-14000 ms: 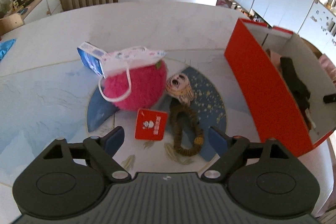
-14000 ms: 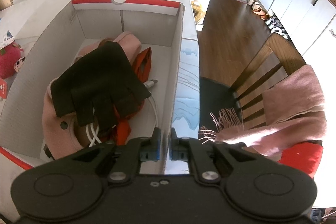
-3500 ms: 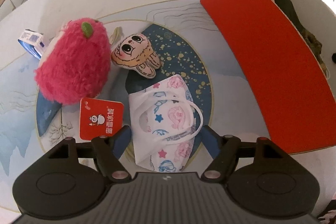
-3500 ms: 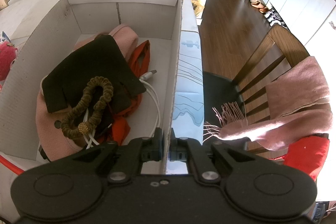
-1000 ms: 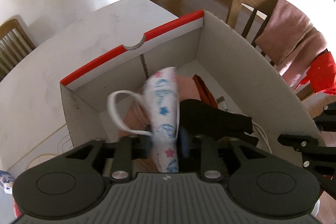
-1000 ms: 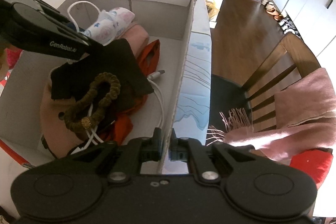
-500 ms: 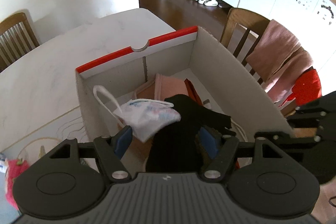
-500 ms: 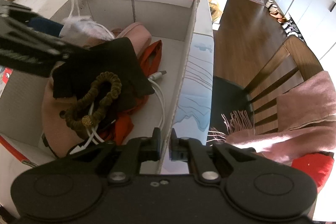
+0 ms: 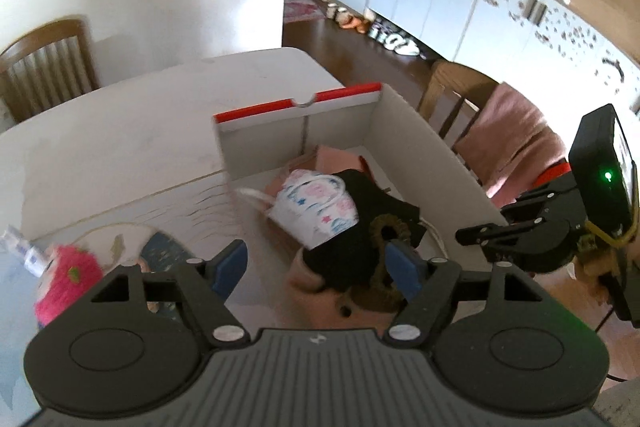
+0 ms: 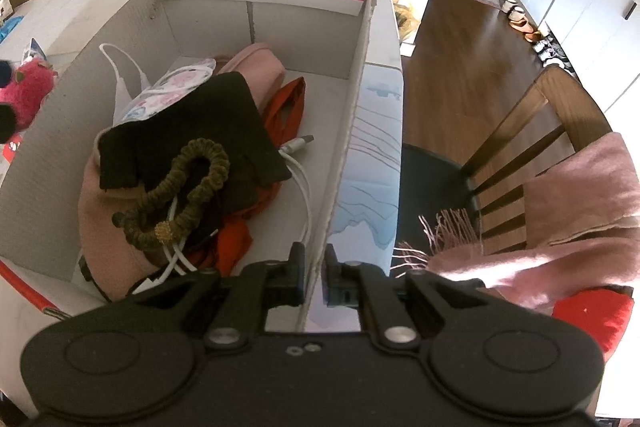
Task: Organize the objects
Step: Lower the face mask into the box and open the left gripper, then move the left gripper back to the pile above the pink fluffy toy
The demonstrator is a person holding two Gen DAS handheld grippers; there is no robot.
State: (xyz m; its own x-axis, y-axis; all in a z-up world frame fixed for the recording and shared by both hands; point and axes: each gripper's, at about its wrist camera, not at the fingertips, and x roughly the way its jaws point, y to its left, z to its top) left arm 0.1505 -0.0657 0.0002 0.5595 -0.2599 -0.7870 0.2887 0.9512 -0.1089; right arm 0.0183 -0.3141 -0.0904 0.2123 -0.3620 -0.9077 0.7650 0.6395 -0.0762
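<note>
A white cardboard box with a red outside (image 9: 420, 147) stands on the table. A printed face mask (image 9: 316, 207) lies inside it at the left, partly on a black glove (image 9: 352, 251) that carries a brown beaded loop (image 10: 180, 195). Pink cloth, orange fabric and a white cable lie underneath. My left gripper (image 9: 316, 265) hovers above the box's near left side; its jaws are opening with nothing between them. My right gripper (image 10: 314, 267) is shut on the box's right wall (image 10: 352, 107). A pink plush (image 9: 64, 287) sits on the table left of the box.
A blue-and-white packet (image 9: 24, 247) lies beside the plush. To the right of the table is a wooden chair draped with a pink scarf (image 10: 560, 195). Another chair (image 9: 44, 67) stands at the table's far side, and white cabinets line the back wall.
My left gripper opened and let go of the mask, which now lies in the box. The gripper then drew back and up. My right gripper kept its hold.
</note>
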